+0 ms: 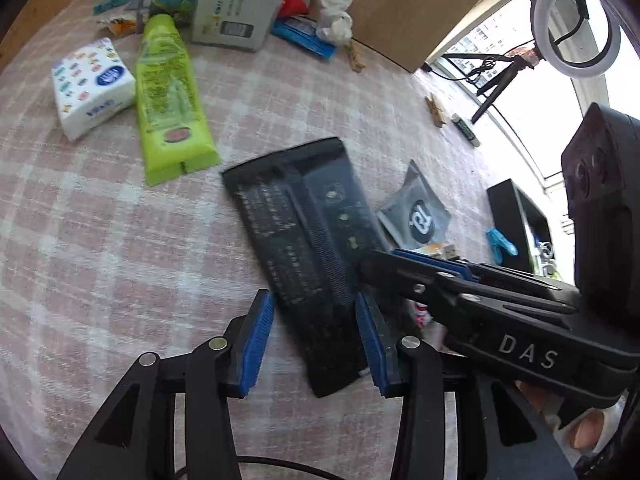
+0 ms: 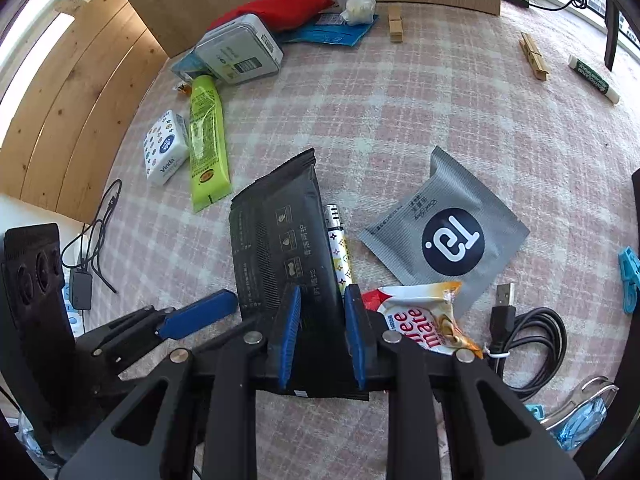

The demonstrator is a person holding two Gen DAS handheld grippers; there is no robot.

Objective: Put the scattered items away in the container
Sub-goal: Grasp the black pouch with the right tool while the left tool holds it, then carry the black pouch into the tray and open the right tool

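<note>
Black packet (image 2: 280,240) lay flat on the checked counter (image 2: 440,112) between the parted blue pads of both the left claw (image 1: 316,340) and right claw (image 2: 322,336), neither visibly gripping it.

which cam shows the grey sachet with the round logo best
The right wrist view: the grey sachet lies flat on the checked cloth, whole and sharp, logo readable. In the left wrist view it is small, distorted near the edge, and partly cut off by the right gripper.

In the right wrist view, a flat black foil packet (image 2: 280,236) is laid at the centre of the pink checked counter (image 2: 420,112); a square grey sachet (image 2: 444,232) is set to its right, a lime-green tube (image 2: 207,140) toward upper left.
</note>
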